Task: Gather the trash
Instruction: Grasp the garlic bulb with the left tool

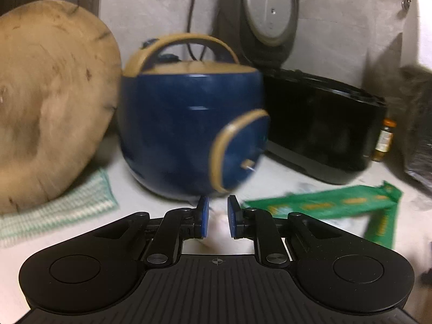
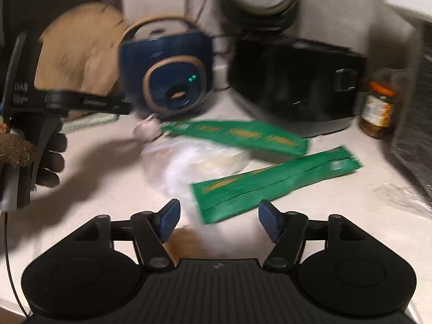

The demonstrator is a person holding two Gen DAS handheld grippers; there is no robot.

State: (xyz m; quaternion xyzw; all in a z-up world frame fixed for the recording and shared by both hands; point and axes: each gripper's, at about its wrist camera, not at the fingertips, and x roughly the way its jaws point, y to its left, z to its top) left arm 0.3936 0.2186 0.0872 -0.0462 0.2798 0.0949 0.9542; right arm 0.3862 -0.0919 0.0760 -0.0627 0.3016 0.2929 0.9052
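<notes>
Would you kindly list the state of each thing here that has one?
Left gripper: nearly shut on a small whitish scrap.
Right gripper: open, empty.
Black cooker: lid up.
Blue cooker: lid closed, green light on.
Green wrappers: lying flat.
Jar: capped, upright.

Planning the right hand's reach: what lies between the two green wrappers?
Crumpled clear plastic lies between the far green wrapper and near green wrapper, in the right wrist view.

blur: blue cooker (image 1: 189,129), green wrappers (image 2: 275,181) | cut off: chopping board (image 1: 48,102) | unclear: left tool's (image 1: 217,220) hold
</notes>
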